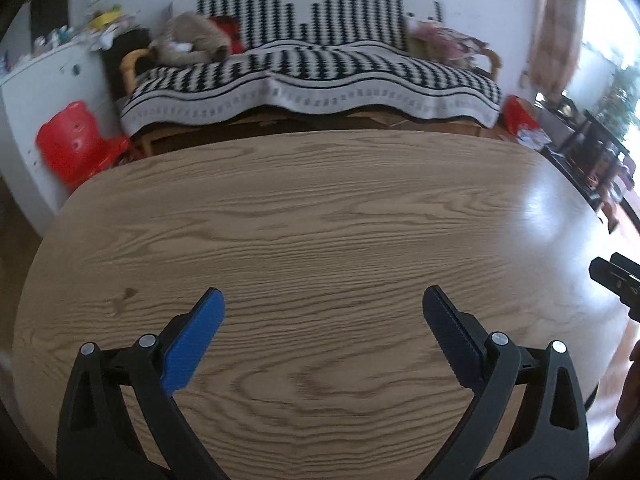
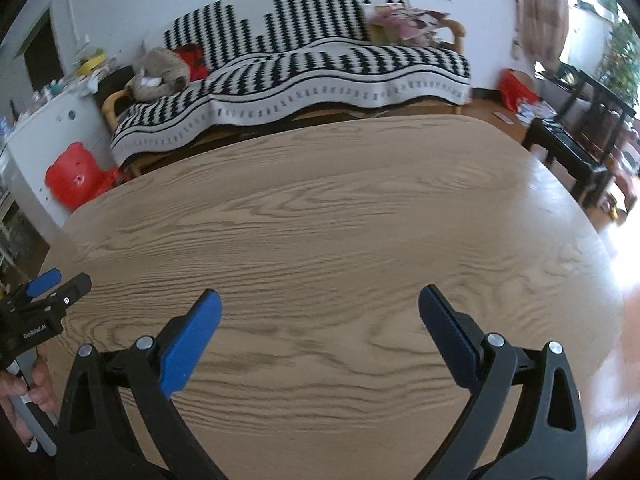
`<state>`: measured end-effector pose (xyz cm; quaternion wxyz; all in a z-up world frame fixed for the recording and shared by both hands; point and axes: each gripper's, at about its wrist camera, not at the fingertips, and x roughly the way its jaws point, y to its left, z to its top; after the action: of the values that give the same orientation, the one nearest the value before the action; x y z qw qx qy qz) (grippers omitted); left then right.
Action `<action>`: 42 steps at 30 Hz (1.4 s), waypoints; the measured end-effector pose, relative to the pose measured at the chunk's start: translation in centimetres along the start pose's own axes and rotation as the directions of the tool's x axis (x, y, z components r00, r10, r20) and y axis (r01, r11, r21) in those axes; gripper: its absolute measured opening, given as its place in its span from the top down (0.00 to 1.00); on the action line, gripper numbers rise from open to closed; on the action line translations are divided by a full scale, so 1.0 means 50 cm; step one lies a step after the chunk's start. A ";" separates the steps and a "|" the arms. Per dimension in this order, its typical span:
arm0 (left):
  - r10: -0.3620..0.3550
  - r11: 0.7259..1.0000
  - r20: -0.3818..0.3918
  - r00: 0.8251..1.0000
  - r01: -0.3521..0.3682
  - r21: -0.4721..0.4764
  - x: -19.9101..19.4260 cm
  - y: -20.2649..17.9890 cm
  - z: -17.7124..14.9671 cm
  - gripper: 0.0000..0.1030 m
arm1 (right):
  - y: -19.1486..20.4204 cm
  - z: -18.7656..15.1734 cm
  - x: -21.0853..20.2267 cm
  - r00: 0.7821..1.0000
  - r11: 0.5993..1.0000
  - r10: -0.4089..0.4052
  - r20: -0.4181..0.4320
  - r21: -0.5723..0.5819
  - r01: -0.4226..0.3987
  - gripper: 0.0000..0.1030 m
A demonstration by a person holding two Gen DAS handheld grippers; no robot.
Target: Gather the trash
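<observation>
The wooden bench (image 1: pixel 320 208) is filling most of both views and is showing only bare grain across its top, with no scrap, wrapper or bin lying on it that I can make out, so the task's trash is not showing in either picture; that is fitting either a bench already cleared or a search that is looking elsewhere, and the pictures are not settling which. Behind it a sofa (image 1: pixel 312 76) is carrying a black-and-white throw, probably draped to protect the seat, with a soft tan toy (image 1: pixel 188 40) slumping at its left end and a patterned cushion (image 1: pixel 444 40) propped at the right. A white cabinet (image 1: pixel 52 92) at the left is holding small clutter on top, too blurred to name, and a red plastic stool (image 1: pixel 76 140) is sitting on the floor against it. A red bag (image 2: pixel 514 88) is standing on the floor past the sofa's right end with loose papers beside it, possibly rubbish but too small to call. The left gripper (image 1: pixel 323 304) is hovering over the near bench with its blue pads wide apart and nothing between them, seemingly readied for a pick. The right gripper (image 2: pixel 320 306) is hanging alongside, likewise spread and carrying nothing, both aiming forward over the bench as if scanning
</observation>
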<state>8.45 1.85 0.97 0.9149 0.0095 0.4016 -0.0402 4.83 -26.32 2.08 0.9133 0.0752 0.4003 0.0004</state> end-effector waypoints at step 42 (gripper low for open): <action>-0.002 1.000 -0.044 0.999 0.001 -0.031 0.033 0.010 -0.014 0.06 | 0.010 -0.005 0.017 1.000 1.000 0.010 -0.011 0.007 -0.009 0.07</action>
<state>9.08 2.30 -0.71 0.9059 -0.0040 0.4222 -0.0345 5.24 -25.73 1.36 0.9108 0.0804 0.4049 0.0037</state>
